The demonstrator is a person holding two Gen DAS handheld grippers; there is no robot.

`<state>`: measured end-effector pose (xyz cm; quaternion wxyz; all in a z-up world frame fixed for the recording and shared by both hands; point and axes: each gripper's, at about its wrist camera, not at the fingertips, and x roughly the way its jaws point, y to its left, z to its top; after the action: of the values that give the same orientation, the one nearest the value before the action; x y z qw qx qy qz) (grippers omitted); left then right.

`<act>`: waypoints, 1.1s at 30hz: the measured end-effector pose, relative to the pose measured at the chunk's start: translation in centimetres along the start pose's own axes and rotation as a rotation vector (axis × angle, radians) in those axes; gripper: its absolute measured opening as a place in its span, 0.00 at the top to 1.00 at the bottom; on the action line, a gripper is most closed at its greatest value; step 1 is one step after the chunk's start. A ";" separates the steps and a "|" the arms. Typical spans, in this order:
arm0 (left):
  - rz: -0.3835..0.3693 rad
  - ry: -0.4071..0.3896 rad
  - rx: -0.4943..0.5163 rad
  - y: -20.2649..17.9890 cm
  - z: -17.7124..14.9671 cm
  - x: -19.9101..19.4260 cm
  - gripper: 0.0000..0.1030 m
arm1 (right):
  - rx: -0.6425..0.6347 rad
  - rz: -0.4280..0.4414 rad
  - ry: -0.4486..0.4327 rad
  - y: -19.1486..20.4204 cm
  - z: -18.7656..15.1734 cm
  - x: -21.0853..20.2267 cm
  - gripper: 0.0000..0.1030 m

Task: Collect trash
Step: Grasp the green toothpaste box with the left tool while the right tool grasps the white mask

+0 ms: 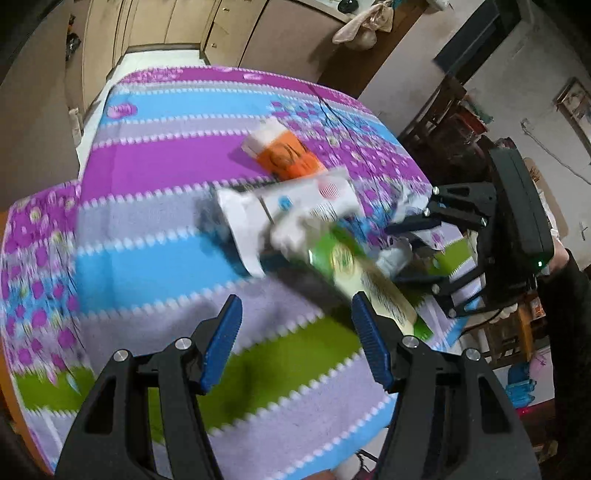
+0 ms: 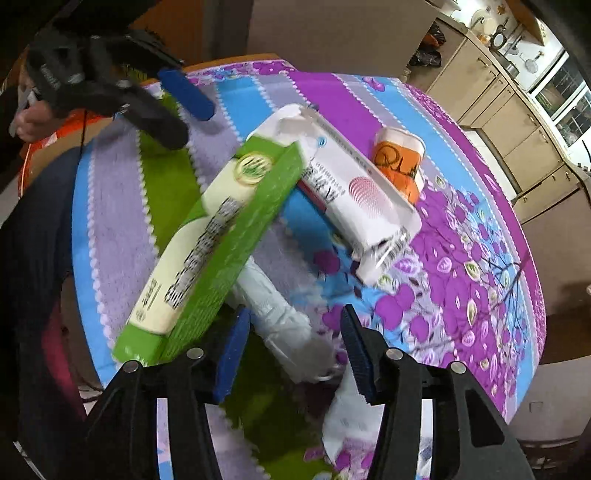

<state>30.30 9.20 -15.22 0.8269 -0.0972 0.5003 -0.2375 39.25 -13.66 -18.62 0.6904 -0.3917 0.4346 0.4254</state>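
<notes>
While green box (image 2: 207,236) overhangs table edge (image 2: 88,258) — left gripper (image 1: 295,321) unobstructed

A green carton (image 2: 207,236) lies slanted over a white box (image 2: 354,192); an orange cup (image 2: 399,158) lies toppled upper right.

A round tabletop (image 2: 532,280) wears a bright cloth (image 1: 155,221) striped in purple, blue, lilac and green, with a purple blossom print on one part. Beyond it runs a row of beige cabinets (image 2: 517,122) with small handles under a counter cluttered with small items, glass-fronted units (image 2: 561,96) stand above, and a pale plain wall (image 2: 332,26) closes the far side. In the left wrist view more beige cupboard doors (image 1: 177,22) line the back, a pale cloth (image 1: 365,27) hangs from a brown wooden unit, and a framed picture (image 1: 576,103) hangs on a whitish wall.
</notes>
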 end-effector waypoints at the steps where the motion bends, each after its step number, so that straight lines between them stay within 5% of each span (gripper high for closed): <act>1: -0.004 0.004 0.015 0.3 0.6 0.1 0.43 | 0.006 0.008 -0.001 0.0 0.1 0.1 0.49; 6: 0.042 0.011 0.060 1.3 3.6 0.9 0.43 | -0.009 0.045 0.024 0.5 0.2 1.2 0.50; 11: 0.041 -0.008 0.060 0.5 3.7 0.3 0.43 | 0.024 0.035 -0.012 0.7 0.0 1.0 0.65; 18: 0.025 -0.061 -0.014 -1.5 -2.4 -2.5 0.43 | 0.294 -0.035 -0.106 1.4 -1.6 -1.1 0.72; 22: 0.144 0.002 -0.045 -1.5 -5.1 -0.3 0.43 | 0.300 -0.047 -0.079 3.2 -2.2 -1.4 0.72; 29: 0.187 0.021 -0.030 -2.5 -2.1 3.2 0.42 | 0.376 -0.031 -0.074 5.4 -2.8 -1.5 0.73; 33: 0.157 -0.025 -0.030 -3.2 0.3 3.5 0.44 | 0.430 0.080 -0.115 6.4 -3.2 -2.0 0.73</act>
<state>30.98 4.72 -16.49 0.8476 -0.0731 0.4996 -0.1630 31.92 -14.97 -18.84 0.7643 -0.1930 0.4905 0.3714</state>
